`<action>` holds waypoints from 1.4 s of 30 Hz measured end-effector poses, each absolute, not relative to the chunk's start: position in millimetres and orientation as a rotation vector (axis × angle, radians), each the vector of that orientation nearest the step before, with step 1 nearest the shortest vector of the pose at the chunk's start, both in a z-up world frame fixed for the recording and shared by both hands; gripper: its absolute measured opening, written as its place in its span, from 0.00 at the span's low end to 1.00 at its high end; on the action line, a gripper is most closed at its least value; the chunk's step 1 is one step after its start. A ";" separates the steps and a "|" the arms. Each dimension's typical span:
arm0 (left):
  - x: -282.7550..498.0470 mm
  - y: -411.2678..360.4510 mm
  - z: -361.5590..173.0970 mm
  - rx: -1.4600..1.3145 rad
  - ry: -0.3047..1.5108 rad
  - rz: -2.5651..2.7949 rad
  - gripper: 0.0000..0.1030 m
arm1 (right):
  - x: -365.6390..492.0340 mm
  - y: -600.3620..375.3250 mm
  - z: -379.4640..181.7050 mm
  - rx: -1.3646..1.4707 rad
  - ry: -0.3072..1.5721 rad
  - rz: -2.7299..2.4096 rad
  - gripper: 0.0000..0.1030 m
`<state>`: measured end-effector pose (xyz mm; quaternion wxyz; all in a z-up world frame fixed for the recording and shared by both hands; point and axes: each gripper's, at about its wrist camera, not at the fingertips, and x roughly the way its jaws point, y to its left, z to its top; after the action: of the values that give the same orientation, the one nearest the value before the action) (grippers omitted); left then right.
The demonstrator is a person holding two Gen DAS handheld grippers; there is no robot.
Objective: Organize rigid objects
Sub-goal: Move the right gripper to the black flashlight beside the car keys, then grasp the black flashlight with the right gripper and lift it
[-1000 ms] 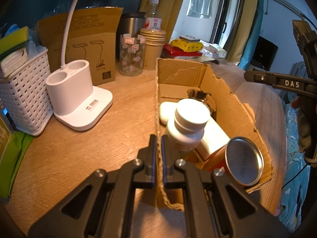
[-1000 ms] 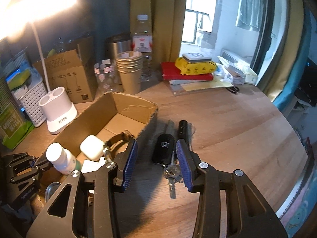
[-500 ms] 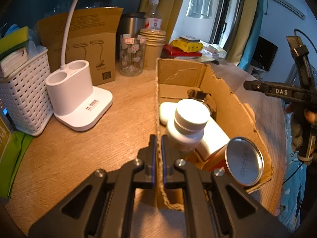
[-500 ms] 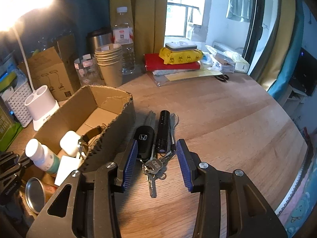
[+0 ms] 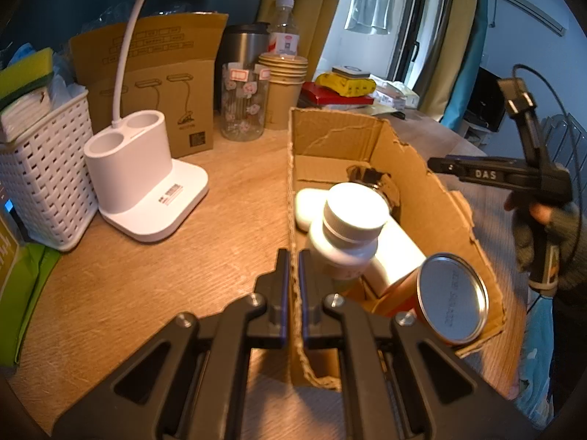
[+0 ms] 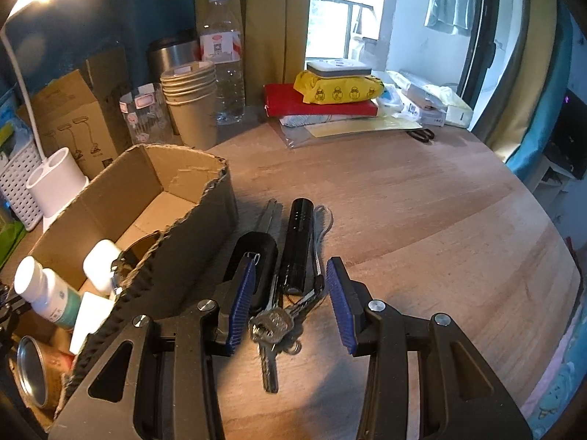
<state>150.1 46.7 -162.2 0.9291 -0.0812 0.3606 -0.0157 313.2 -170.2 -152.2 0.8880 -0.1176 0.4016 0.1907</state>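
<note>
My left gripper point(image 5: 292, 286) is shut on the left wall of an open cardboard box point(image 5: 422, 168). The box holds a white pill bottle point(image 5: 348, 231), a white case point(image 5: 306, 207), a metal-lidded tin point(image 5: 453, 308) and a dark watch-like item point(image 5: 370, 178). My right gripper point(image 6: 290, 302) is open and hangs over a black car key fob point(image 6: 256, 256), a key bunch point(image 6: 273, 330) and a black flashlight point(image 6: 297, 245) on the table right of the box point(image 6: 205, 234). The right gripper also shows in the left wrist view point(image 5: 440, 165).
A white lamp base point(image 5: 143, 179), a white basket point(image 5: 40, 172), a brown carton point(image 5: 161, 84), a glass jar point(image 5: 244, 104), stacked paper cups point(image 5: 286, 88), a water bottle point(image 6: 222, 58) and a steel mug point(image 6: 172, 53) line the back. Books and packets point(image 6: 330, 99) lie far right.
My right gripper has moved forward and down over the keys and flashlight, so they sit between its open fingers. The left gripper and the box have stayed still.
</note>
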 end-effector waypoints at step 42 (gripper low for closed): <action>149.6 47.0 -162.5 -0.166 0.737 -0.032 0.04 | 334.6 -168.0 -153.4 -0.244 0.820 0.385 0.20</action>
<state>149.6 47.0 -162.5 0.9293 -0.0812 0.3599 -0.0155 334.6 -168.0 -153.4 0.8921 -0.1174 0.3949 0.1855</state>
